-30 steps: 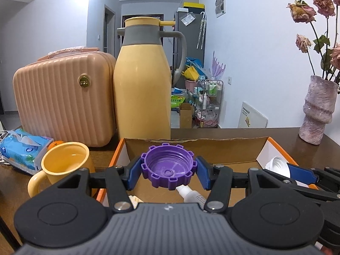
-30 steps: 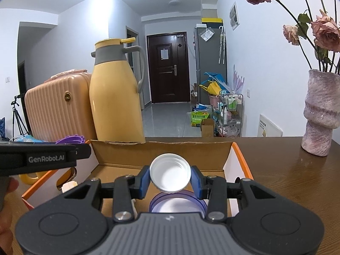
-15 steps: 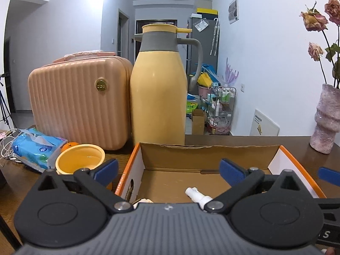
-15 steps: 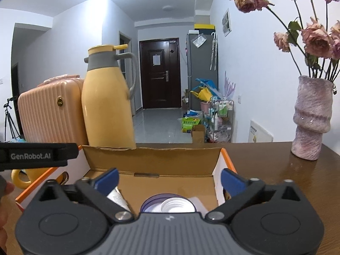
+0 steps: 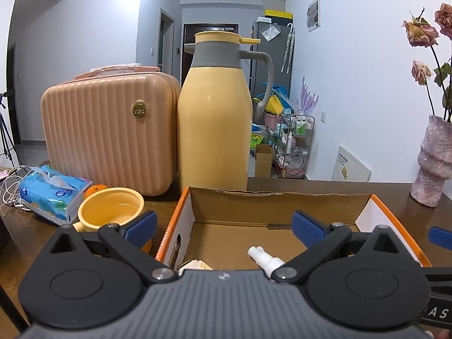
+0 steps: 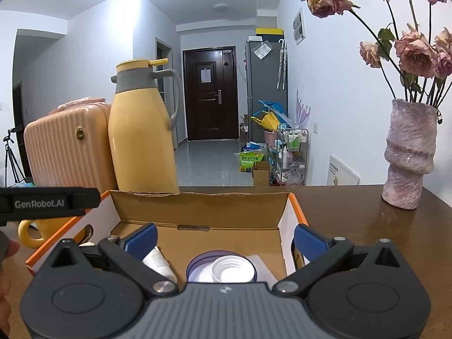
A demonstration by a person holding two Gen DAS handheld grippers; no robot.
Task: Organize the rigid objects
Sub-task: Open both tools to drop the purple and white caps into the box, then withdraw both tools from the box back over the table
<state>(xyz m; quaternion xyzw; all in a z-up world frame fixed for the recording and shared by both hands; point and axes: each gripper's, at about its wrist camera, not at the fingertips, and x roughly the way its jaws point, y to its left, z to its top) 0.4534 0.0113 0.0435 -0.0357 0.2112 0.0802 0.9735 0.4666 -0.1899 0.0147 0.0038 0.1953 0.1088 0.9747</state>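
Observation:
An open cardboard box (image 5: 282,200) (image 6: 197,203) with orange edges sits on the dark wooden table. My left gripper (image 5: 224,227) hangs over its near left part, jaws wide open and empty. Below it lie a white nozzle piece (image 5: 264,257) and a cream object (image 5: 195,264). My right gripper (image 6: 224,238) is open and empty above the box's right part. Under it a white cap (image 6: 231,269) rests inside a purple lid (image 6: 197,265), next to a white tube (image 6: 158,262).
A yellow thermos jug (image 5: 214,124) and a peach ribbed case (image 5: 110,130) stand behind the box. A yellow mug (image 5: 113,212) and a blue tissue pack (image 5: 53,192) lie to its left. A pink vase with dried roses (image 6: 409,152) stands at the right.
Both grippers opened wide. The purple cap left the left jaws and the white cap left the right jaws; the white cap now lies in the purple lid inside the box.

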